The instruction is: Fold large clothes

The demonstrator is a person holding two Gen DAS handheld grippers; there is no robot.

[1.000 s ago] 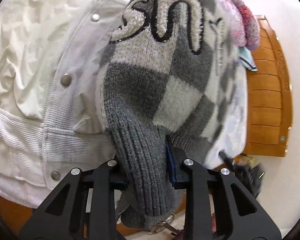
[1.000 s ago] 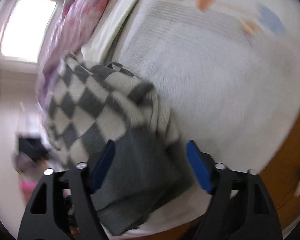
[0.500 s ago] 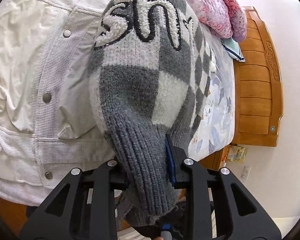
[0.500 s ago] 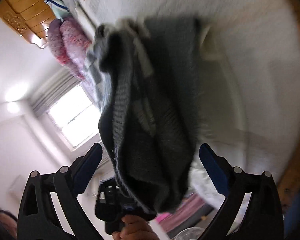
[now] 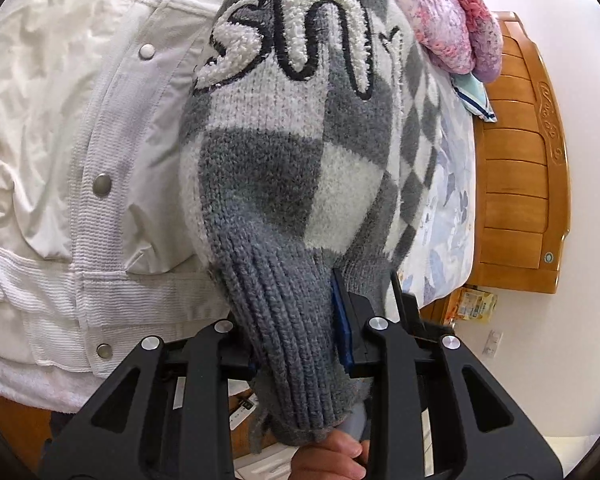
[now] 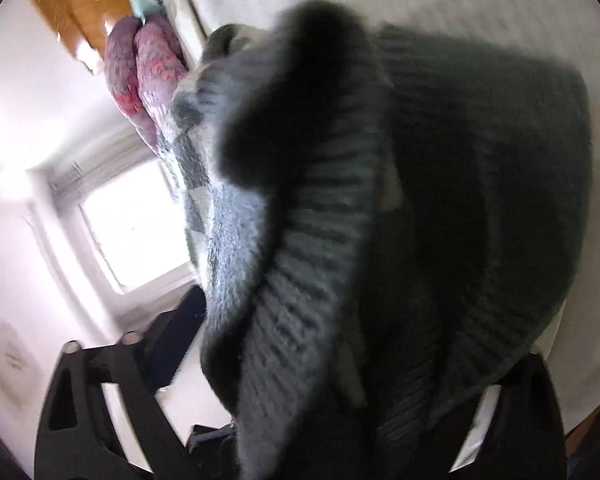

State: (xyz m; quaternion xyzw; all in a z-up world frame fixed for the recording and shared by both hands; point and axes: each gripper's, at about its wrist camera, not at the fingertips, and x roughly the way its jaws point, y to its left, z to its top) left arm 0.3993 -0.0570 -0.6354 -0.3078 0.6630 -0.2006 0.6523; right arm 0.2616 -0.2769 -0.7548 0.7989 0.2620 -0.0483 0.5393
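Left gripper (image 5: 296, 340) clamped narrowly on the ribbed grey hem of a grey-and-white checked sweater (image 5: 300, 168), blue pad (image 5: 342, 332) pressed into the knit on one side, the other pad hidden behind the wool. Sweater stretched up and away from the jaws, raised white lettering outlined in black across its upper part, draped partly over a white jacket (image 5: 80, 140) with metal snaps spread on the bed (image 5: 448, 208). Pink fluffy blanket (image 5: 452, 28) bunched near the wooden headboard (image 5: 520, 184), a folded light-blue cloth (image 5: 474, 96) tucked beside it. Hand (image 5: 328, 460) visible at the bottom edge, just under the dangling hem. Right gripper (image 6: 320, 380) held wide with jaws closing, a thick fold of the same sweater (image 6: 340, 240) filling the gap between the fingers; view blurred, right finger mostly hidden behind the knit, so no telling whether the pads press on it. Bright window (image 6: 136, 224) off to the left in that view.
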